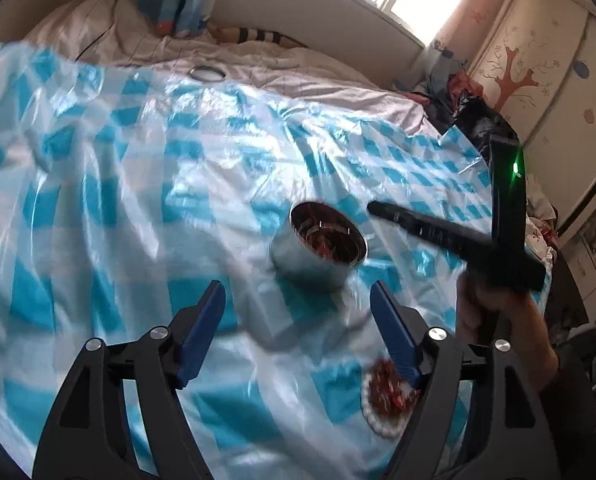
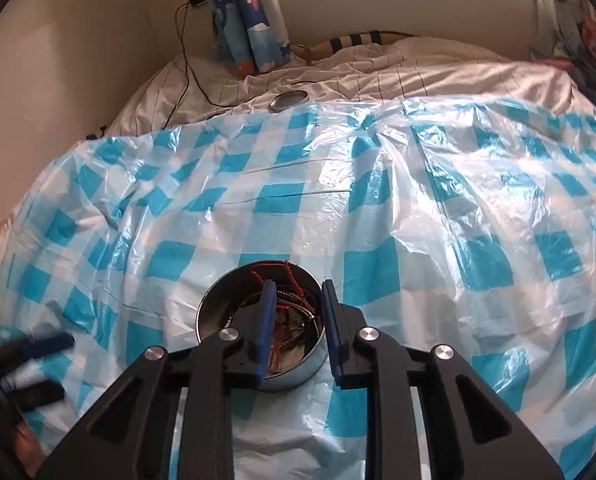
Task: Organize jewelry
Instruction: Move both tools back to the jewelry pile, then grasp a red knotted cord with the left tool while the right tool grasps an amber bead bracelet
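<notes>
A round metal tin [image 1: 318, 250] stands on the blue-and-white checked plastic sheet [image 1: 137, 200] and holds red beaded jewelry. My left gripper [image 1: 298, 292] is open and empty, just short of the tin. A red bead piece with a white pearl strand [image 1: 382, 400] lies on the sheet under its right finger. In the right wrist view the tin [image 2: 217, 312] shows red bead strings and metal rings inside. My right gripper [image 2: 298, 284] hangs over the tin with its jaws a little apart, nothing between them. It also shows in the left wrist view [image 1: 378, 209], right of the tin.
The tin's metal lid [image 2: 289, 100] lies on the white bedsheet beyond the plastic; it also shows in the left wrist view [image 1: 206, 73]. Rolled blue fabric [image 2: 245, 20] and a black cable [image 2: 185, 60] are at the headboard. A wardrobe [image 1: 546, 60] stands right of the bed.
</notes>
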The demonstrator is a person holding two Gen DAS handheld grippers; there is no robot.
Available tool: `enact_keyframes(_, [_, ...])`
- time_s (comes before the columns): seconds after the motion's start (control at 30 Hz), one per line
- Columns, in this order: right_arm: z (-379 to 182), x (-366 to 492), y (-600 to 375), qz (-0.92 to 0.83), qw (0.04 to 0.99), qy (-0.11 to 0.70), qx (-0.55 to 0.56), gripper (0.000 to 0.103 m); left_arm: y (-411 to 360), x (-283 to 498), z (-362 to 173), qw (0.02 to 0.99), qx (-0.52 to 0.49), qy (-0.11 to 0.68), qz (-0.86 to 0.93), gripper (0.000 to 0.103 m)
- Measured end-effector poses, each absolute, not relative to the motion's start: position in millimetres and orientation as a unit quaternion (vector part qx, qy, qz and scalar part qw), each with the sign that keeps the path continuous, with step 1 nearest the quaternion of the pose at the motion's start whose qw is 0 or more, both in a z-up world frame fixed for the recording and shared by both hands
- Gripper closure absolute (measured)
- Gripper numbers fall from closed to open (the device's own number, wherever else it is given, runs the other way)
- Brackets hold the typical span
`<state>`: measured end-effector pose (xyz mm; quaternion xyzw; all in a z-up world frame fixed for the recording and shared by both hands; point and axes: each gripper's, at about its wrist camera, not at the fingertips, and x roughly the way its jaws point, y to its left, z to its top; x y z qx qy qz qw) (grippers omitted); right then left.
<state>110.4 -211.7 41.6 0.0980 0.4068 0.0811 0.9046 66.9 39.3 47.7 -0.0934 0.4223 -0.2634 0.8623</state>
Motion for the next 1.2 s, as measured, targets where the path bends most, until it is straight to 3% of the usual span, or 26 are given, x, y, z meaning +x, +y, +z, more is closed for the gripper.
enact_keyframes(0.1, [44.4, 99.6, -214.1, 0.088, 0.901, 0.413, 0.096, 0.076, 28.1, 59.8, 41.6, 0.856, -0.063, 0.431, -0.277, 0.031])
enact_keyframes(0.2, [48.4, 76.0, -216.5, 0.094, 0.901, 0.417, 0.067, 0.065, 18.0, 54.2, 36.0, 0.844, -0.055, 0.442, -0.298, 0.031])
enact_keyframes(0.67, [24.2, -3.0, -242.2, 0.13, 0.865, 0.482, -0.047, 0.062, -53.5, 4.8, 0.5, 0.806, 0.013, 0.463, -0.37, 0.031])
enact_keyframes(0.87, [21.6, -19.6, -257.9, 0.114, 0.866, 0.484, -0.06, 0.057, -87.6, -21.2, 3.8, 0.804, 0.081, 0.427, -0.405, 0.032])
enact_keyframes(1.0, [25.1, -22.5, -264.1, 0.109, 0.87, 0.479, -0.051, 0.056, -97.9, -28.0, -5.2, 0.8, 0.107, 0.433, -0.402, 0.052])
enact_keyframes(1.2, [24.1, -23.5, -256.6, 0.119, 0.868, 0.478, -0.056, 0.052, -100.9, -29.0, -13.3, 0.8, 0.121, 0.44, -0.388, 0.069])
